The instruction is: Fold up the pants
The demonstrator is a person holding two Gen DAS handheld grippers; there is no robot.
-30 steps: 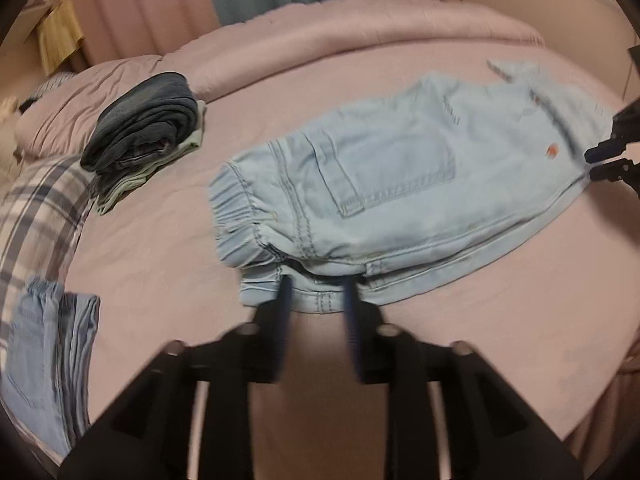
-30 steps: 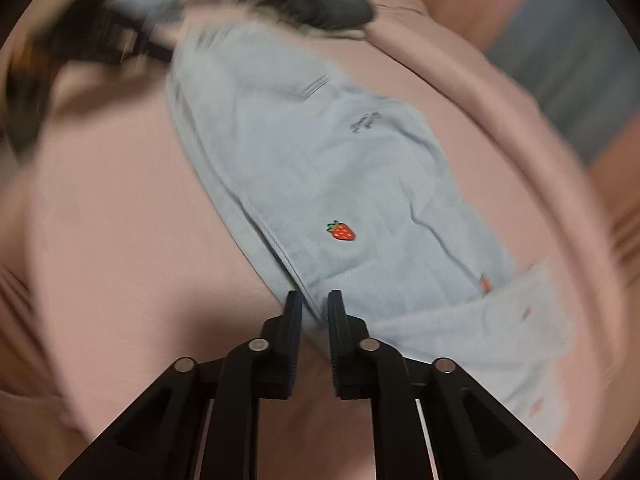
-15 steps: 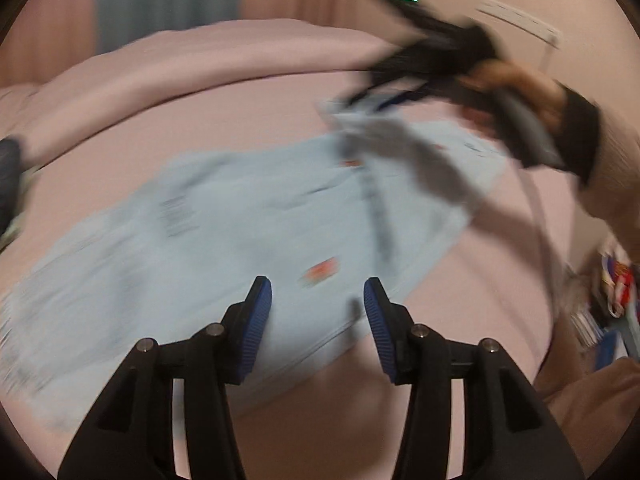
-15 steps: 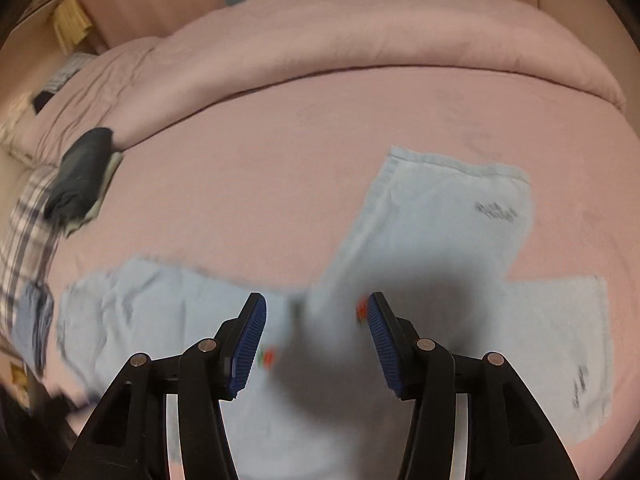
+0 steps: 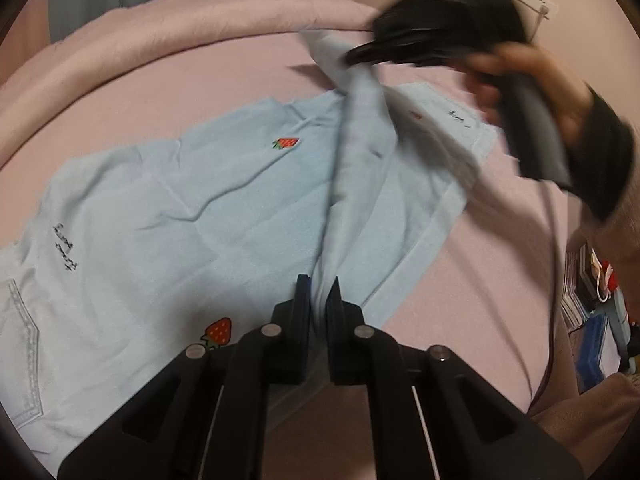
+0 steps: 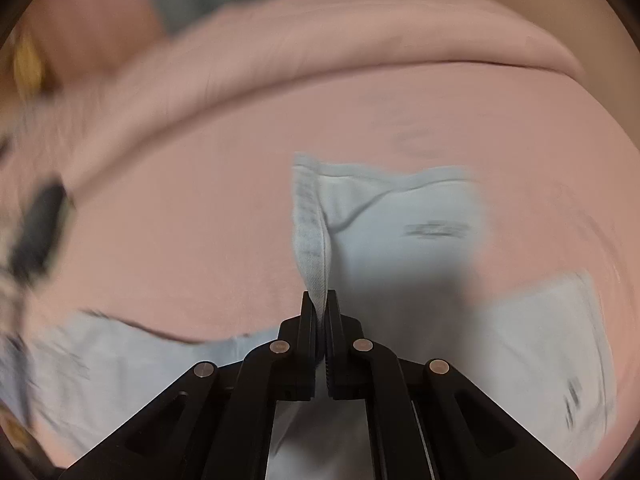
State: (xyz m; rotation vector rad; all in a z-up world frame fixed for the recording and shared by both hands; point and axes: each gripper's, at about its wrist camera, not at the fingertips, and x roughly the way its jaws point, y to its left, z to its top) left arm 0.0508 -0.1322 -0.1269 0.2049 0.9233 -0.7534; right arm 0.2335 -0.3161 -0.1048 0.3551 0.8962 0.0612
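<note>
Pinching and lifting one leg of the pants off the bed.

Left gripper [image 5: 318,296] pressing together on a ridge of pale blue cloth; right gripper [image 6: 320,308] clamping the hem end, raised. Lying across the pink bed [image 5: 200,64]: one pair of pants [image 5: 168,216], both legs apart, three strawberry patches showing. Likely handling as light, soft, limp denim, sagging between grips; seeming best taken at hem and seam, where thicker. Two grippers, one garment in hand.

pale blue pants [image 5: 168,216] — red strawberries [image 5: 286,143], pink bedspread [image 5: 224,68]
</note>
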